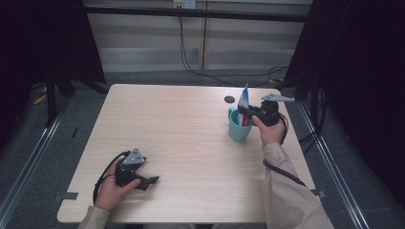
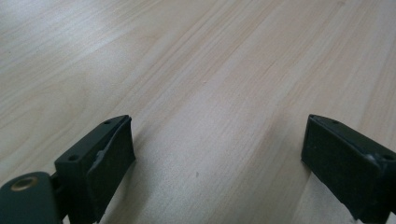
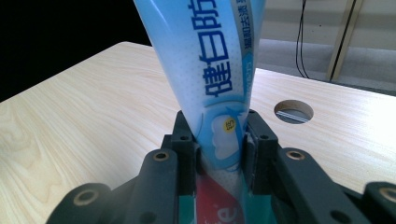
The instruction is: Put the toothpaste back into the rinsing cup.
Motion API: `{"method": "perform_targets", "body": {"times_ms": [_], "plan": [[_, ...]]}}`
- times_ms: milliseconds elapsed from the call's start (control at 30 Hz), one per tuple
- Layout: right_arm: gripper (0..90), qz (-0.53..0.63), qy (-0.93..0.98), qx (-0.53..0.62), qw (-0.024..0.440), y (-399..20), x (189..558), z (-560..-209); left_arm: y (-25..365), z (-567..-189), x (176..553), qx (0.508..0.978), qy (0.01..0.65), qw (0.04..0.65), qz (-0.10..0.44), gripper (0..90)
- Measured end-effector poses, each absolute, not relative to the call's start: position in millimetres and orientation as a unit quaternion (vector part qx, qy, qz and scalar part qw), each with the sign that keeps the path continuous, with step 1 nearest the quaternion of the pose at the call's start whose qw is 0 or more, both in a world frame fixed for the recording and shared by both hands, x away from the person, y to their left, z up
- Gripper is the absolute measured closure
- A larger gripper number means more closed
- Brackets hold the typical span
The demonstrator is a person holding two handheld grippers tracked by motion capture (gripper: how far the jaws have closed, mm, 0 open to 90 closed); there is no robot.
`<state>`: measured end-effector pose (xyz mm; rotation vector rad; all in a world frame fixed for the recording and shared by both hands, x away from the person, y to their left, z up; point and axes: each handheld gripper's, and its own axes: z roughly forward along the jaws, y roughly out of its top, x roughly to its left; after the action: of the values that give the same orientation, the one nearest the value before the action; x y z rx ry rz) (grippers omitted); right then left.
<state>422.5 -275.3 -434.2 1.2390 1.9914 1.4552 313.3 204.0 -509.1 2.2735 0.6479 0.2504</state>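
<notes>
Right gripper (image 1: 248, 113) jaws clamped on toothpaste tube (image 3: 210, 70), holding it upright, lower end inside teal cup (image 1: 239, 128) near table's (image 1: 191, 124) far right edge; grip sits low, probably to steady the tube in the cup. Left gripper (image 1: 152, 180) rests idle on the tabletop, jaws wide, nothing between

The bench (image 1: 191, 138) is pale wood with a fine straight grain and one dark round hole (image 1: 229, 99) at its far right. The cup (image 1: 238, 130) is teal. The toothpaste tube (image 3: 210, 70) is light blue and white with dark blue characters, a small yellow dot and a red band low down. Both claws are black, each with a grey plate on top; the sleeves are beige.
</notes>
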Motion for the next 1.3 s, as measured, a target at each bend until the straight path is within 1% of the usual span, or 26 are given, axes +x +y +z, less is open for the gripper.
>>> {"method": "perform_targets", "body": {"times_ms": [1000,1300], "plan": [[67.6,0.506,0.725,0.427,0.188,-262,428,-431,204,-509,313,0.887,0.253,0.374,0.097,8.9],[63.1,0.51,0.723,0.427,0.188,-262,426,-430,204,-509,313,0.887,0.253,0.374,0.097,8.9]]}}
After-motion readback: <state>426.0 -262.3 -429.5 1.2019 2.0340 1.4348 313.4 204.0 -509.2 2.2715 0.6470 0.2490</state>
